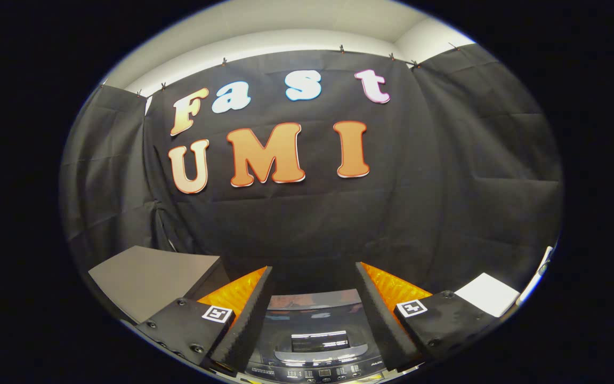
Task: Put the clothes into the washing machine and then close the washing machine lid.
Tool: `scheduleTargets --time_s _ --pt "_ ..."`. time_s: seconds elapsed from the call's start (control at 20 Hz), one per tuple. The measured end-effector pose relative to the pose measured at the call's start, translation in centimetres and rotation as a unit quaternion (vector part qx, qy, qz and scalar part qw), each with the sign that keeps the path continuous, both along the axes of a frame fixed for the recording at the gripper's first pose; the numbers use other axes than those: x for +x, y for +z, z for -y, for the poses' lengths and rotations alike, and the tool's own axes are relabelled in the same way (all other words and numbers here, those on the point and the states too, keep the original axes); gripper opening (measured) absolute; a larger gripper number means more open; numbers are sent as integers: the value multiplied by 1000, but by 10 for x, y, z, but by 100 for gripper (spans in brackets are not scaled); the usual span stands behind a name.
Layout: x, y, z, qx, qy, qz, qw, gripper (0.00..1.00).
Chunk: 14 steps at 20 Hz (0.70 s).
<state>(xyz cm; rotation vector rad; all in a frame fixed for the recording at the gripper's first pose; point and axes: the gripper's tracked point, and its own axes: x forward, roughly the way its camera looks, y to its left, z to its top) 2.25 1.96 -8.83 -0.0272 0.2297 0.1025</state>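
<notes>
Between the claw (313, 298) fingers, apart w/ nothing held, washing machine (312, 346) lid looks down: either pre-load or finished.

The washer (315, 341) is dark grey, with a glossy lid that mirrors pale light bars; the box (152, 277) beside it is plain grey-brown; the sheet (488, 293) is white; the wall (312, 224) is black cloth; the ceiling (296, 26) is off-white.

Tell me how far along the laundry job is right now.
The grey top-loading washing machine lies between the fingers, its glossy dark lid apparently down, so closing looks done. The gripper is open, holding nothing. I can't see whether the clothes are inside.
</notes>
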Motion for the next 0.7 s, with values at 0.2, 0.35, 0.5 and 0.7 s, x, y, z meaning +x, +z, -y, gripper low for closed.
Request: scheduleTargets --time_s 0.2,0.35,0.5,0.7 --pt "-20 39 12 14 -14 21 1000 96" --pt "-27 65 31 8 -21 36 999 96" --pt "-34 84 50 -7 -21 45 999 96" --pt "-39 101 66 -9 -13 48 999 96"
